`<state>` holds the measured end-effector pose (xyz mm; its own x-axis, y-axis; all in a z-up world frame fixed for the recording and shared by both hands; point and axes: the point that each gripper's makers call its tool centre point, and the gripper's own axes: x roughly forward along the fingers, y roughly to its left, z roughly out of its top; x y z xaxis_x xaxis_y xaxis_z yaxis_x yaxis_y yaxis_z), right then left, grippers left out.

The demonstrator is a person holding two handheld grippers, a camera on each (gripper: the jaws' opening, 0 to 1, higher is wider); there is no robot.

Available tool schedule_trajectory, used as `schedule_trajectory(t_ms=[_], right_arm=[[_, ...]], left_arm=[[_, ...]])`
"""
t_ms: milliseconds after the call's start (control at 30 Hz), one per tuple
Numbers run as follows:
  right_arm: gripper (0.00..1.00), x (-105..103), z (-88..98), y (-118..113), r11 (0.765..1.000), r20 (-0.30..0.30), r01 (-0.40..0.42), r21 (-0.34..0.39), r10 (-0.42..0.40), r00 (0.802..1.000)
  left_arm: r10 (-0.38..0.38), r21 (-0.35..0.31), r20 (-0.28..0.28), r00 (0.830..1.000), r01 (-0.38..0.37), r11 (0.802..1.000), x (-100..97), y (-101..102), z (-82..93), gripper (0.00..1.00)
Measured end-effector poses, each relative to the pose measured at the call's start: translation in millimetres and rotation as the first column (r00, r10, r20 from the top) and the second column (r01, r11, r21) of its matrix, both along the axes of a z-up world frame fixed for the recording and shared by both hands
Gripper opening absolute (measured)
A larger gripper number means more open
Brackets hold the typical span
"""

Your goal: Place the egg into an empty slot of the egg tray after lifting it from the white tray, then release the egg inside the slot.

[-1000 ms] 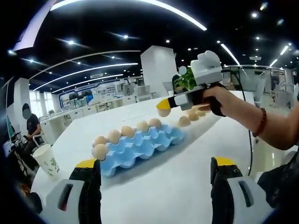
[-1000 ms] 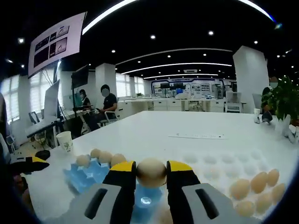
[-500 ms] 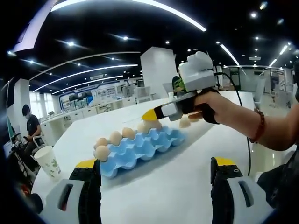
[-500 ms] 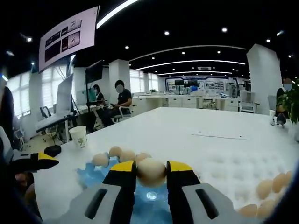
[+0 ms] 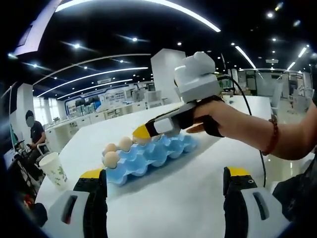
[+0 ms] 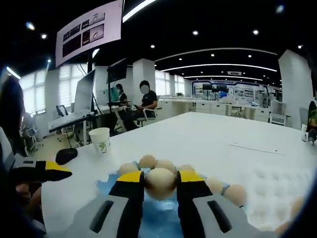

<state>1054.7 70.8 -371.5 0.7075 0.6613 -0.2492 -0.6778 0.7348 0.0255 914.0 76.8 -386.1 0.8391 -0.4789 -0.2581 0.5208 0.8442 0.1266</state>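
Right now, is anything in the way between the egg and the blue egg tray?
Nothing visible is. The right hand-held gripper holds the egg just above the blue egg tray. Other eggs line the tray's edge, but open blue cups show directly below the held egg.

Tan egg, smooth, clamped between the yellow-tipped jaws of the right hand-held gripper, held over the blue egg tray. Egg tray is light blue, moulded cups, lying flat on the white surface, well in from its edges. Several tan eggs sit in slots at one end and along the far row; near-row cups look open. White tray lies just beside the blue one.
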Motion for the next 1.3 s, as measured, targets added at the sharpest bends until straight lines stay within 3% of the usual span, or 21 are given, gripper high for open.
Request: schedule_trajectory(t_ms=[533,1100,1300], right_arm=[[0.26,7.7,-7.6,24.5,0.998,0.024,-0.061,-0.025,0.062,0.998],[0.27,12.2,-32.1,36.0,0.996,-0.034,-0.07,-0.061,0.068,0.997],[0.27,10.1,-34.9,38.1,0.995,-0.017,-0.069,-0.074,0.068,0.998]], left_arm=[[0.018,0.002,0.0,1.0,-0.018,1.0,7.4,7.5,-0.1,1.0],[0.05,-0.015,0.001,0.999,-0.05,0.999,10.5,19.0,1.8,1.0],[0.047,-0.039,-0.001,0.999,-0.047,0.998,9.7,19.2,2.1,1.0]])
